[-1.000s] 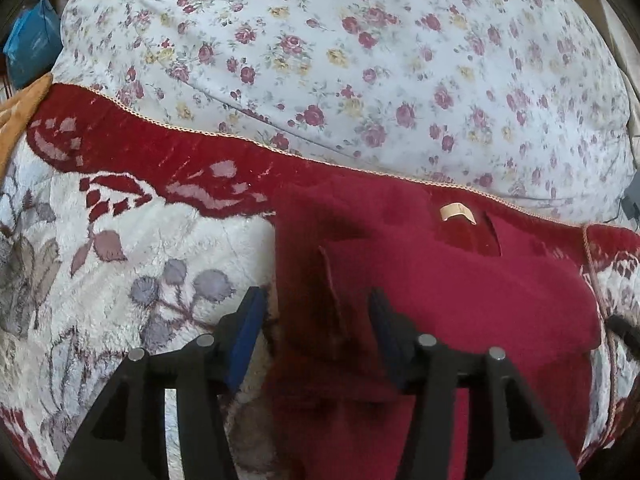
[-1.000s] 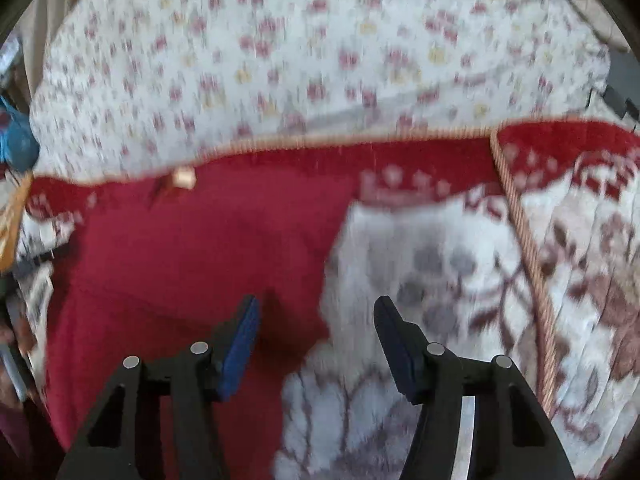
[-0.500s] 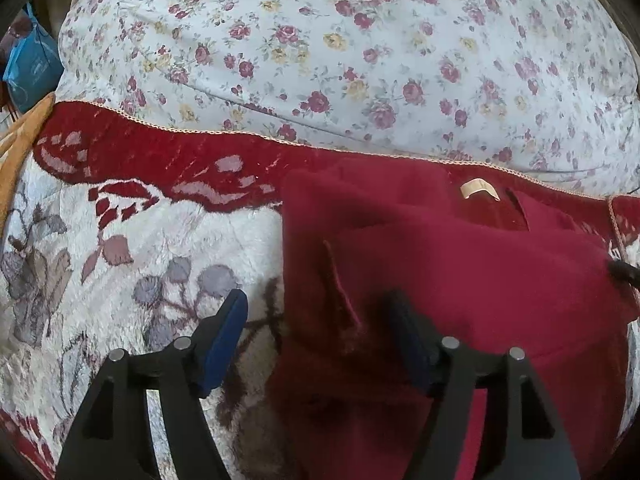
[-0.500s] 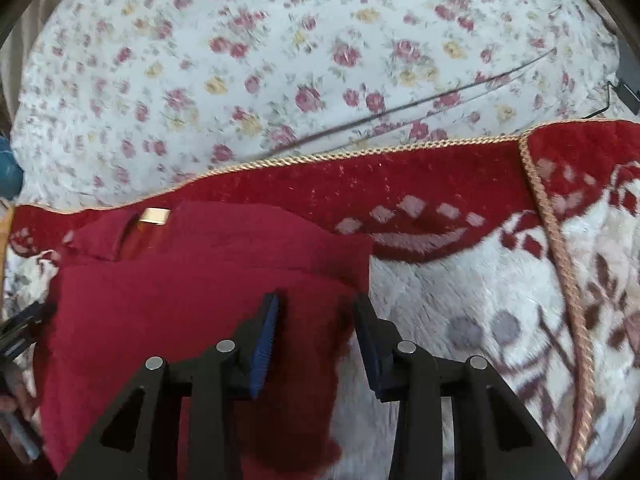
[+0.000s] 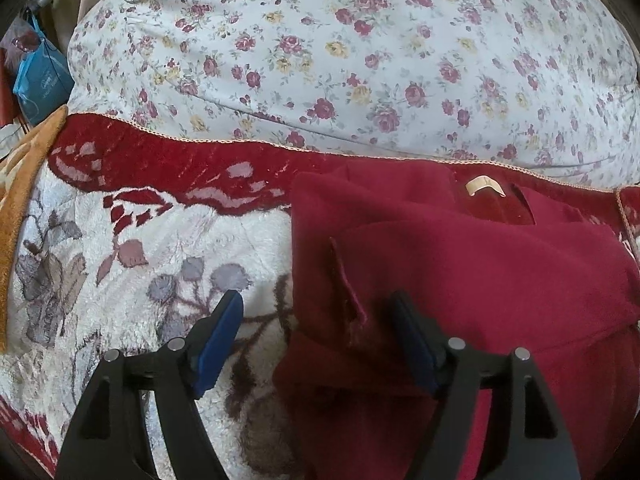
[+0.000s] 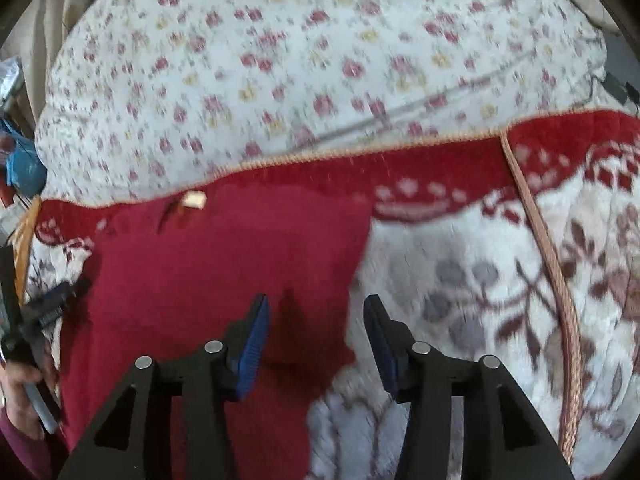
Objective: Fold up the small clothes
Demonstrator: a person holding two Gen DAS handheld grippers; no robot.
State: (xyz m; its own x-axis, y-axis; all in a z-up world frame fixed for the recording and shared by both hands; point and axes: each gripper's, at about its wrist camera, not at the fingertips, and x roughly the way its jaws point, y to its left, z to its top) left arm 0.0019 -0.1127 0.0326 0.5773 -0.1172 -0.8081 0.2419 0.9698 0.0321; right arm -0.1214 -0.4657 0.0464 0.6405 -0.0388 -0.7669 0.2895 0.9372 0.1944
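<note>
Left gripper spread wide, straddling the left edge of the red garment; right gripper likewise spread over its right edge, gripping nothing. Garment lies folded on the plush patterned blanket, tan neck label at the far side. Beyond, floral duvet.

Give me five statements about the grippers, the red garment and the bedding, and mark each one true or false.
1. Both grippers are open. True: the left gripper and the right gripper each show a wide gap.
2. The red garment lies on a patterned blanket. True.
3. The right gripper pinches the garment. False: its jaws stand apart over the garment's right edge.
4. The garment's label is blue. False: it is pale tan.
5. A floral quilt lies beyond the blanket. True.
</note>
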